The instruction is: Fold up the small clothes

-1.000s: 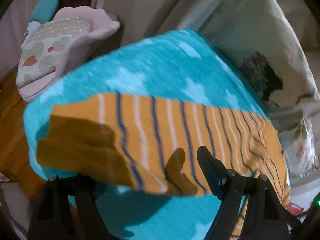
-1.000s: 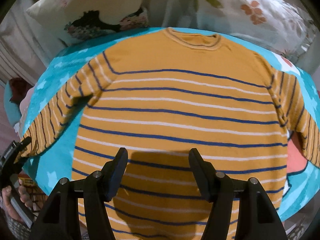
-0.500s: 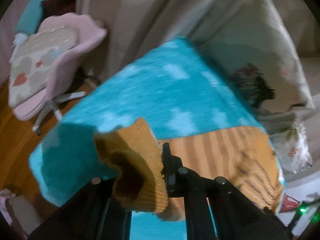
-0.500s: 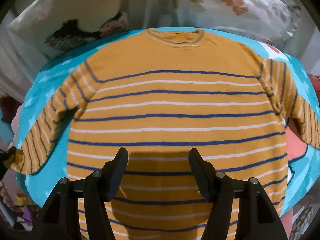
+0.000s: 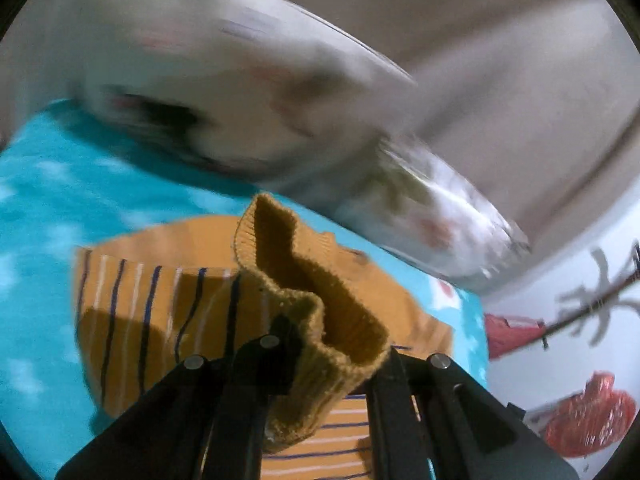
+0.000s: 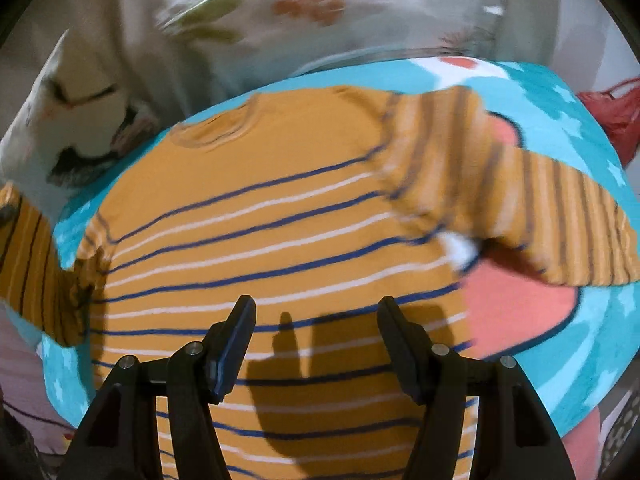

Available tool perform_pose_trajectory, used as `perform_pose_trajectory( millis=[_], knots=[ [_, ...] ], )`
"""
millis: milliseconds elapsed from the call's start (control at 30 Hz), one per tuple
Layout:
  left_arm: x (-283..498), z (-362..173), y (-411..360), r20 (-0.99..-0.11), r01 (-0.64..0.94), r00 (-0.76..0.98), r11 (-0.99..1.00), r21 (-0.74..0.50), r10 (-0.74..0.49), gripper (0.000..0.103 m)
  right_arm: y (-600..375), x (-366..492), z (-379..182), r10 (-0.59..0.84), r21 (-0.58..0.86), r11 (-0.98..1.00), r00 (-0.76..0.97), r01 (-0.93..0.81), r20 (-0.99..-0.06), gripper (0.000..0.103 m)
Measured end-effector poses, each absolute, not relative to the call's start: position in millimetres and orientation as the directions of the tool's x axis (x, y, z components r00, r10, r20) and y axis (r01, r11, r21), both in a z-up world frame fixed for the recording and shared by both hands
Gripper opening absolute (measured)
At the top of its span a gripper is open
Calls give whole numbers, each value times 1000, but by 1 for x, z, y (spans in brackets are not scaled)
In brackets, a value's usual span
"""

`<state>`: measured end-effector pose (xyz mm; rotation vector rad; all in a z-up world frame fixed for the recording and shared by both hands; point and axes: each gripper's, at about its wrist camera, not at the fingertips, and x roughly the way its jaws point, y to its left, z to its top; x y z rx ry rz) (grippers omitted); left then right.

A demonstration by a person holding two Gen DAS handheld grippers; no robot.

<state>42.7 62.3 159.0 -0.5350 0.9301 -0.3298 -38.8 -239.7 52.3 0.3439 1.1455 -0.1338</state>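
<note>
An orange sweater [image 6: 280, 220] with blue and white stripes lies face up on a turquoise blanket [image 6: 580, 320]. My left gripper [image 5: 328, 344] is shut on the ribbed cuff [image 5: 296, 264] of one sleeve and holds it raised over the sweater's body [image 5: 132, 300]. In the right wrist view that lifted sleeve [image 6: 32, 264] hangs at the far left edge. The other sleeve [image 6: 540, 208] lies spread out to the right. My right gripper [image 6: 316, 312] hovers open above the lower body of the sweater, nothing between its fingers.
Pale floral pillows [image 5: 240, 80] [image 6: 300, 20] line the far side of the blanket. A red plastic bag [image 5: 588, 416] lies past the blanket's right edge. A pink patch [image 6: 516, 300] of the blanket shows under the right sleeve.
My left gripper closed on the sleeve cuff, lifted it and swung it across over the sweater's body. My right gripper shifted sideways above the sweater and rolled, staying open.
</note>
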Motion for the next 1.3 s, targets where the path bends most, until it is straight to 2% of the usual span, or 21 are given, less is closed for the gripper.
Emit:
perform_pose_trajectory(
  millis=[133, 267, 367, 433, 500, 533, 600, 667, 867, 1033, 1167, 1233, 1267, 1300],
  knots=[
    [67, 137, -41, -684, 117, 475, 811, -574, -553, 7, -297, -54, 48, 46, 191, 930, 414, 316, -909, 68],
    [74, 90, -129, -752, 168, 359, 831, -530, -552, 8, -345, -71, 41, 24, 181, 918, 405, 354, -914, 68],
    [72, 60, -163, -808, 163, 289, 858, -487, -514, 14, -373, -82, 35, 9, 169, 912, 394, 375, -919, 68],
    [65, 50, -169, -814, 142, 253, 852, -503, -523, 23, -384, -84, 32, 12, 177, 905, 392, 386, -920, 68],
    [58, 54, -165, -804, 146, 253, 842, -519, -539, 38, -393, -85, 33, 16, 183, 904, 398, 386, -917, 68],
    [51, 62, -161, -796, 158, 266, 839, -521, -544, 42, -397, -83, 34, 18, 186, 906, 404, 380, -914, 68],
    [37, 77, -144, -790, 166, 306, 847, -505, -531, 59, -397, -76, 38, 35, 201, 912, 420, 358, -907, 68],
    [31, 86, -120, -792, 141, 350, 864, -483, -500, 65, -391, -65, 42, 58, 218, 920, 439, 325, -897, 68],
    [15, 77, -35, -871, -56, 411, 945, -321, -271, 67, -346, -15, 44, 173, 275, 947, 460, 164, -871, 68],
    [9, 69, 46, -892, -213, 445, 959, -188, -77, 67, -314, 20, 31, 169, 239, 964, 432, 115, -886, 68],
    [14, 57, 88, -901, -269, 429, 942, -198, -67, 67, -295, 34, 17, 118, 166, 982, 404, 86, -907, 68],
    [19, 52, 99, -897, -273, 435, 940, -206, -70, 67, -292, 37, 12, 92, 133, 988, 390, 78, -916, 47],
    [23, 50, 102, -896, -265, 439, 943, -200, -67, 67, -291, 38, 11, 88, 126, 989, 381, 76, -920, 24],
    [27, 47, 102, -896, -249, 440, 951, -183, -57, 67, -291, 39, 10, 90, 127, 989, 373, 76, -924, 15]
  ],
)
